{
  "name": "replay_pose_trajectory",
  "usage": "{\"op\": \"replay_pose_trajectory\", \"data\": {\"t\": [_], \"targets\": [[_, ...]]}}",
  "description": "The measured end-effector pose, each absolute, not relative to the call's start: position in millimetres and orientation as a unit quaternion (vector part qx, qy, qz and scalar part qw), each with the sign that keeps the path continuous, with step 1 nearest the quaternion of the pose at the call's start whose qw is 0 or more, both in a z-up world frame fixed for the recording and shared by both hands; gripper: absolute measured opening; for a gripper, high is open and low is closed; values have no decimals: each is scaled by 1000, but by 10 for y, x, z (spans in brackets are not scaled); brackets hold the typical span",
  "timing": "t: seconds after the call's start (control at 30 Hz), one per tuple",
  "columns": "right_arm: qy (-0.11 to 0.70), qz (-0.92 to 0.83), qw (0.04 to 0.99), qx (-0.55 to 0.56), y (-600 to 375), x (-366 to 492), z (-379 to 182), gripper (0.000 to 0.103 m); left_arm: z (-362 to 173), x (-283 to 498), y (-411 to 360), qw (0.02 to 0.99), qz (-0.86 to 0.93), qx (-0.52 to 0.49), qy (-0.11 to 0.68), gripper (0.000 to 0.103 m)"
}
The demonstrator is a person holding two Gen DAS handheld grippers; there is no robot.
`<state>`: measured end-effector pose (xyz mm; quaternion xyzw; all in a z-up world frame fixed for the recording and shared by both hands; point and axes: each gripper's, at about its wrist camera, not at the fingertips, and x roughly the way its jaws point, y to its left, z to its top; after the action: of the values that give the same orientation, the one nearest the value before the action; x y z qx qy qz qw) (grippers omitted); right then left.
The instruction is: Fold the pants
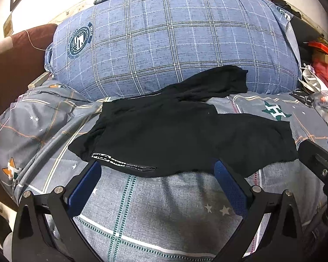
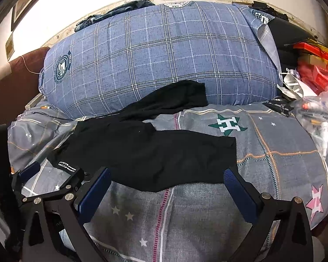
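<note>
While both the left hand-held gripper point(image 1: 157, 174) and right hand-held gripper point(image 2: 167, 180) gape empty at mid-frame, the black pants point(image 1: 164, 135) may bunch on the soft bed point(image 1: 164, 207) when grabbed.

We've got open grey bedspread point(image 2: 185, 218) right in front of both grippers, nothing lying on it, so there's easy room along the near edge of the black pants point(image 1: 164, 135). Behind the pants it's tight: the big blue plaid pillow point(image 1: 164, 43) sits like a wall, and one pant leg is draped up against it. Right side is cluttered with a clear plastic bag point(image 2: 317, 118) and red stuff point(image 2: 317, 74). Left side, the quilt bunches into folds point(image 1: 32, 120) before a dark brown cushion point(image 1: 15, 65).
</note>
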<state>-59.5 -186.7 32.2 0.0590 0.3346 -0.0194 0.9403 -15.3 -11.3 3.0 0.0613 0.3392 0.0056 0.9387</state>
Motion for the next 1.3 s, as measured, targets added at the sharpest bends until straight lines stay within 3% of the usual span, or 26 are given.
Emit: {"op": "replay_pose_trajectory", "data": {"t": [1.3], "targets": [[356,-16,932,73,-1836,-554,282,100,-13,-124,-44,935,6,49,352,103]]}}
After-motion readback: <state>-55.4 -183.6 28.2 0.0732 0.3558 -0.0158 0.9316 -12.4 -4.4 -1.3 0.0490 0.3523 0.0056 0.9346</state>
